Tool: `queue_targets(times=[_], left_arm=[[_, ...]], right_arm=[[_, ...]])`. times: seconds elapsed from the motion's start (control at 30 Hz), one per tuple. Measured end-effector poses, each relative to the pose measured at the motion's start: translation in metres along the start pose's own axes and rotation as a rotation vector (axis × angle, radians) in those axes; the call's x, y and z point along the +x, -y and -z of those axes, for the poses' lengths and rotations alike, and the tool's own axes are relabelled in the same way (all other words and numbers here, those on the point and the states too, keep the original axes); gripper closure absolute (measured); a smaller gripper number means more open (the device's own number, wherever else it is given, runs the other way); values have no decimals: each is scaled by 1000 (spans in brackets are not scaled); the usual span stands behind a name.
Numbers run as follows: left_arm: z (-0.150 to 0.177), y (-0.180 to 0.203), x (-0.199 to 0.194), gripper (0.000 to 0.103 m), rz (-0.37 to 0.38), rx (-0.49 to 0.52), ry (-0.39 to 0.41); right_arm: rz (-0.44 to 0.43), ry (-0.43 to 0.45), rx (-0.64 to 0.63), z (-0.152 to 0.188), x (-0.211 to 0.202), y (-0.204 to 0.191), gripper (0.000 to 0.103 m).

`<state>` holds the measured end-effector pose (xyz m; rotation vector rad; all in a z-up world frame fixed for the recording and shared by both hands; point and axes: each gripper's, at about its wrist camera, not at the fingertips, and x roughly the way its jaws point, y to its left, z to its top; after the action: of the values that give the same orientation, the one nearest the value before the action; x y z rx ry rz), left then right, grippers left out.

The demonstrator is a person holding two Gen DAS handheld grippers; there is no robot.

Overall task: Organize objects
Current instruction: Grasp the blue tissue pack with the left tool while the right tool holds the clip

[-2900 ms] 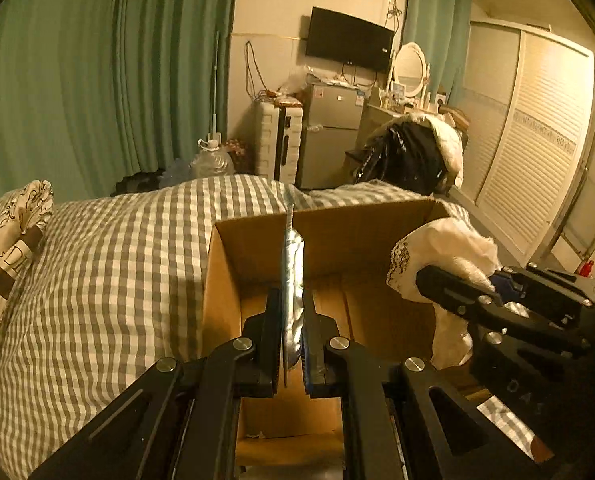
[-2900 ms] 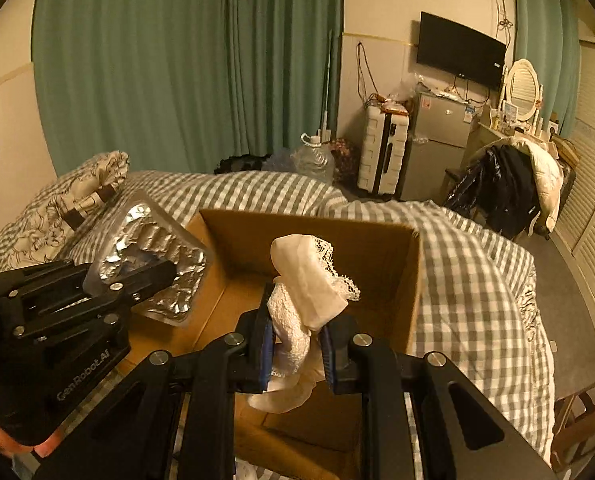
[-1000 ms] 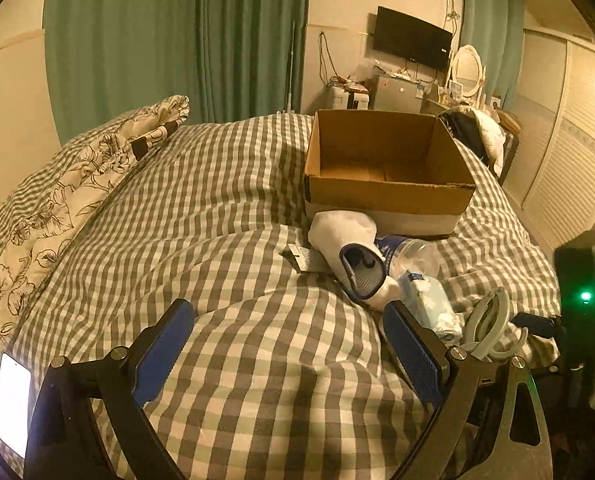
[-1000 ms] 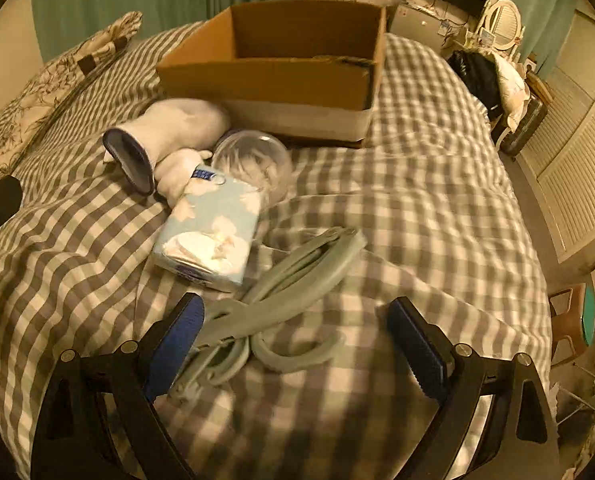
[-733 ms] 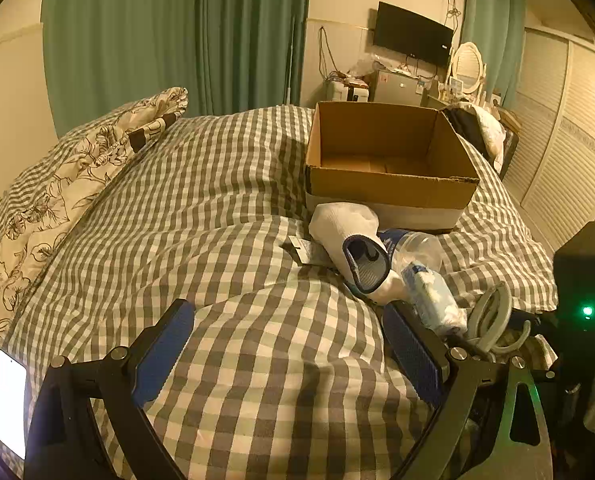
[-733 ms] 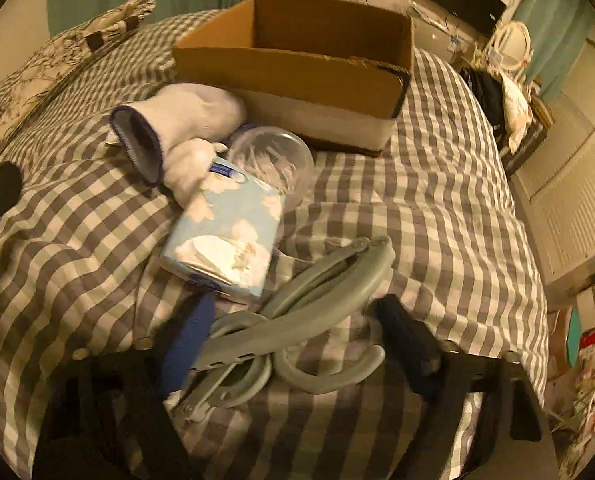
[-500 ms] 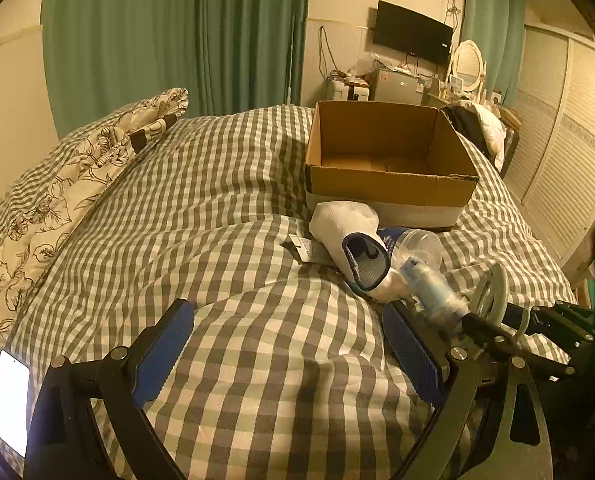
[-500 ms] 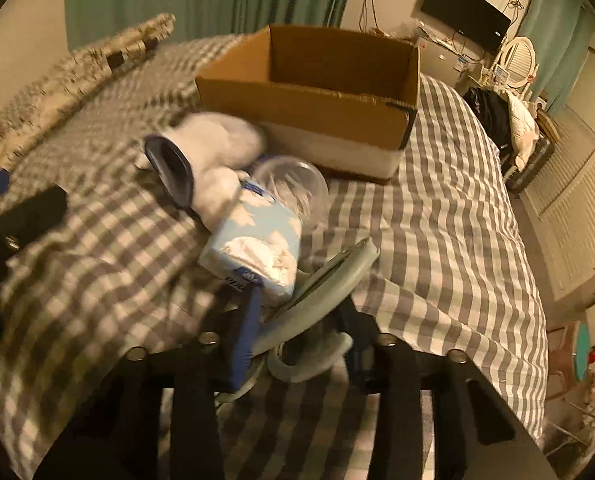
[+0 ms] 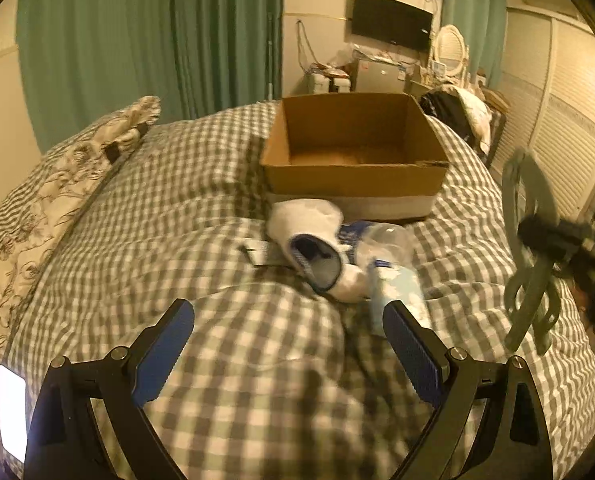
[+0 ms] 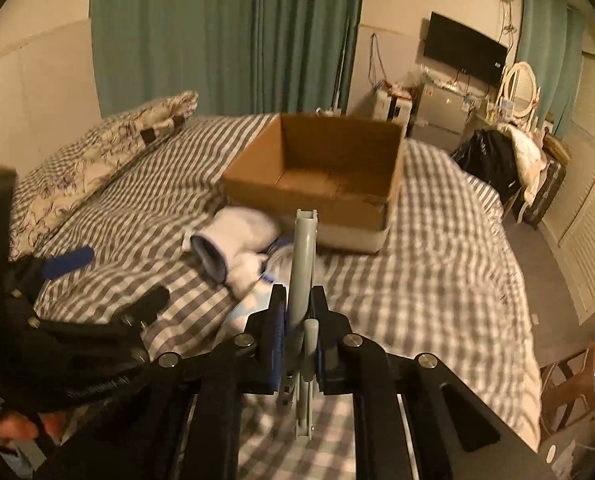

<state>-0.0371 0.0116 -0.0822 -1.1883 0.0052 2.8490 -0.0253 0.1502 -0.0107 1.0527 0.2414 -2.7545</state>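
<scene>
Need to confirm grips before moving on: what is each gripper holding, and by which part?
Right gripper clamps the grey-green plastic hanger by its middle bar; left gripper is open, holding nothing.

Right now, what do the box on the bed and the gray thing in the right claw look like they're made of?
The box looks like brown corrugated cardboard, matte, with a ragged front rim. The gray hanger, clamped in the right claw, appears to be molded plastic: uniform gray, smooth and slightly glossy, though blur leaves this uncertain.
</scene>
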Motion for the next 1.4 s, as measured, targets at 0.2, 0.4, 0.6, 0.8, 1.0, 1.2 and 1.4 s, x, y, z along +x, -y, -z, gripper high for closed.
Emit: queue_targets(times=[0.2, 0.4, 0.6, 0.8, 1.0, 1.2, 1.4], left_arm=[[-5, 35, 25, 5, 61, 40, -51], [-2, 62, 59, 7, 90, 62, -143], [6, 78, 81, 41, 139, 119, -215], [11, 80, 75, 55, 148, 131, -209], [8, 76, 45, 56, 156, 120, -153], [-12, 67, 9, 56, 162, 102, -64], [-40, 52, -17, 56, 156, 80, 15]], right_arm=[[64, -23, -25, -12, 1, 20, 92], [63, -48, 16, -8, 24, 42, 92], [41, -79, 45, 1, 46, 53, 92], [33, -77, 59, 2, 47, 54, 92], [36, -58, 55, 0, 31, 51, 92], [34, -14, 43, -9, 5, 44, 92], [23, 48, 13, -33, -19, 39, 92]])
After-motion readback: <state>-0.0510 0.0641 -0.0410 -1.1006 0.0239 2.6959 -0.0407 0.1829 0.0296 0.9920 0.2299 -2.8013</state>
